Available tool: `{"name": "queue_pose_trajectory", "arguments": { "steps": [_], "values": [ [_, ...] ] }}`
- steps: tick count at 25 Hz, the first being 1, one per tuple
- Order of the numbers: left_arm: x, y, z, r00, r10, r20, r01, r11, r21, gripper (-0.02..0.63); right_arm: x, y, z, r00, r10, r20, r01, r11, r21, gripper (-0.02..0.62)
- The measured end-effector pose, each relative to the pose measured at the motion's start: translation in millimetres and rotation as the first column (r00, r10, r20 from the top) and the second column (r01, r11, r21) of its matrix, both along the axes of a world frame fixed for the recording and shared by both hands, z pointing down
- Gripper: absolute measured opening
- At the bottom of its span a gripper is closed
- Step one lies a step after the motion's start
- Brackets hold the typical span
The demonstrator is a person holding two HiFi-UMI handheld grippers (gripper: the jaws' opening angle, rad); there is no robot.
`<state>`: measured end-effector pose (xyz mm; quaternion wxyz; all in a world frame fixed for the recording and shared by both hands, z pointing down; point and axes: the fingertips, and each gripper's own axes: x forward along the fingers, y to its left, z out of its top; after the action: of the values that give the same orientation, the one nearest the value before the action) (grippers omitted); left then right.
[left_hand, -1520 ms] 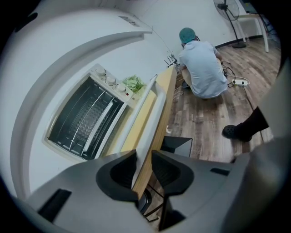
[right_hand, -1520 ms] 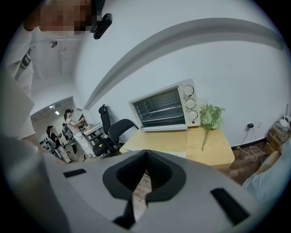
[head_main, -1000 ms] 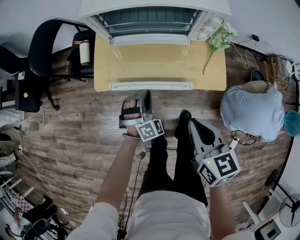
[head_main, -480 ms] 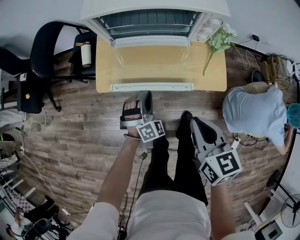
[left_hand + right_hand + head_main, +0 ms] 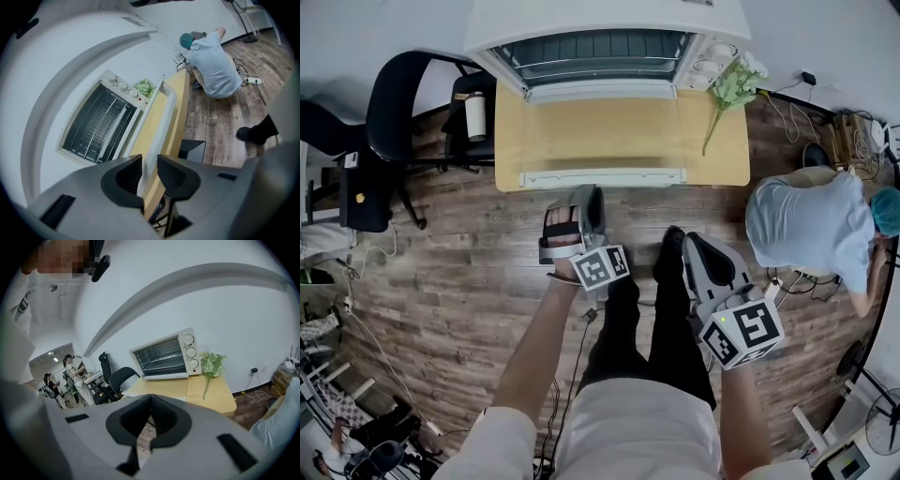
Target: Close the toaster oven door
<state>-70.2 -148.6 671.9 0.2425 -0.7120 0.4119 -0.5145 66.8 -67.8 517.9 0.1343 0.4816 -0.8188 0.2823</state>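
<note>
i'm holding the right gripper (image 5: 151, 400) nearest me, low and back, its jaws pressed together on nothing. the left gripper (image 5: 149, 164) is leading, jaws a little apart and empty. it is pointing at the door's white handle (image 5: 602, 176) but hanging short of it, not touching.

the glass door (image 5: 600, 131) is lying fully open, flat out over the wooden table (image 5: 727, 141), hinged to the toaster oven (image 5: 600, 42) at the table's far edge. the flowers (image 5: 731, 82) are lying just beside the door's right edge.

i'm judging the risks like this: the narrow jaw gap could miss the handle bar or slip off it, letting the door drop back. a hard push could slam it or shove the oven backward.

i'm finding no readable brand or label. the markings round the dials (image 5: 189, 351) are too small to read, and the grippers are carrying only square marker patterns.
</note>
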Motion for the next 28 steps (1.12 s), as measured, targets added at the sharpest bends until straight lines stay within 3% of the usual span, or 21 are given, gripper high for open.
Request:
{"name": "queue_pose_trajectory", "arguments": {
  "steps": [28],
  "values": [
    [1.5,-12.1,-82.5,0.994,0.035,-0.104,-0.024,0.994,0.103,0.075,-7.5,-6.3,-51.5,1.0,-0.007,0.025,0.004,0.995,0.099,-0.002]
  ]
}}
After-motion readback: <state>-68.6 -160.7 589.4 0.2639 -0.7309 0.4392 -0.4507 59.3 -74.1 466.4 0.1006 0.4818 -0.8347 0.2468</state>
